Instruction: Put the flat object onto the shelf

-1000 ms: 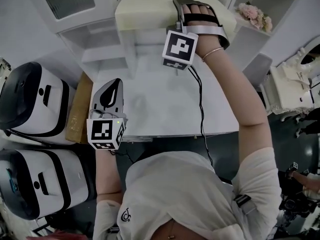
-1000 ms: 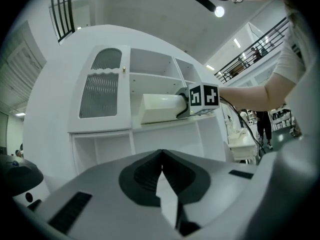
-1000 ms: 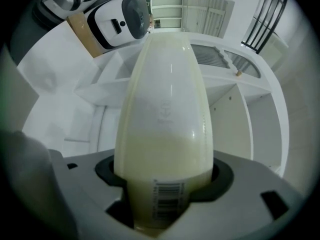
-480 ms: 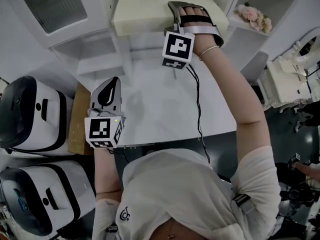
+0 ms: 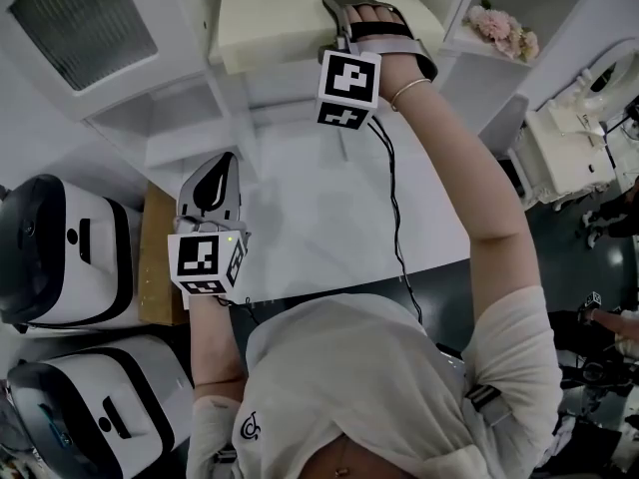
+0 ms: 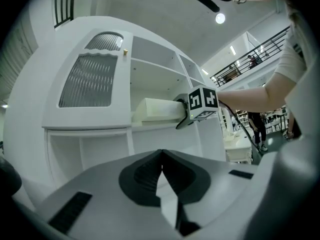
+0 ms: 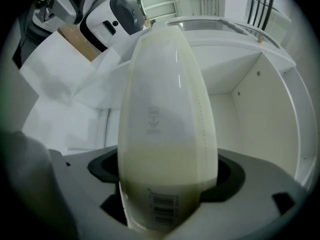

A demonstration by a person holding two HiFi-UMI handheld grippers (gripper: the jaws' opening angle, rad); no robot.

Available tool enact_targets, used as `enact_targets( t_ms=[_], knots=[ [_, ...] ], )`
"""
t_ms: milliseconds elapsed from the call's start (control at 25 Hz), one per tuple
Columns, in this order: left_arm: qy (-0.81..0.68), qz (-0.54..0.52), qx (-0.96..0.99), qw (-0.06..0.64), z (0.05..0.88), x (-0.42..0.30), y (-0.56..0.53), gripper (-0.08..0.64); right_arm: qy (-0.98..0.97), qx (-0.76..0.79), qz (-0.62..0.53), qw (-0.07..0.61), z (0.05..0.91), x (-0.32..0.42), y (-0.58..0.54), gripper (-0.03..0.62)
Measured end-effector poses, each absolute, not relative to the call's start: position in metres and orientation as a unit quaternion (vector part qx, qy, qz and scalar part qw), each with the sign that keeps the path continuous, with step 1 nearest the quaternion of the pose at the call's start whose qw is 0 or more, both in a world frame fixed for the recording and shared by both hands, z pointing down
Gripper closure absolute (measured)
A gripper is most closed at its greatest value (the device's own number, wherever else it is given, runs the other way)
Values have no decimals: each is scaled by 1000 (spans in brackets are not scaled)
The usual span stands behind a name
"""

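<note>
The flat object is a cream slab lying on a board of the white shelf unit. In the right gripper view the flat object runs lengthwise out from between the jaws into the shelf bay. My right gripper is at its near end; the jaws are opening, with the slab still between them and a dark gap beside it. My left gripper hangs low over the table, shut and empty. From the left gripper view, the slab and shelf show ahead.
A white table stands below the shelf. A cardboard box and two white-and-black machines sit at the left. Pink flowers are on a side shelf at the right. A cable trails from the right gripper.
My right gripper and the slab have moved a little further up into the shelf. The left gripper has stayed in place.
</note>
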State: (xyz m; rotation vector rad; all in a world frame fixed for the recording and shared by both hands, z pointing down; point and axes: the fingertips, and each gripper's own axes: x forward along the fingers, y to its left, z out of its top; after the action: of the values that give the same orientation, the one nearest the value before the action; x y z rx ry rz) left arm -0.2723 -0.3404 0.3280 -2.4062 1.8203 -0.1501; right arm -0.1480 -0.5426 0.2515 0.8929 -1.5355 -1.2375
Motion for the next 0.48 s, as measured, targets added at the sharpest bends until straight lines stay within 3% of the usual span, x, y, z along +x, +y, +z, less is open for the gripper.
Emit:
enact_targets(
  t_ms=[480],
  knots=[
    [600,-49,-797,43,342,-277,-355,546,-601,382,-516,475,253,-157,-572,117]
  ],
)
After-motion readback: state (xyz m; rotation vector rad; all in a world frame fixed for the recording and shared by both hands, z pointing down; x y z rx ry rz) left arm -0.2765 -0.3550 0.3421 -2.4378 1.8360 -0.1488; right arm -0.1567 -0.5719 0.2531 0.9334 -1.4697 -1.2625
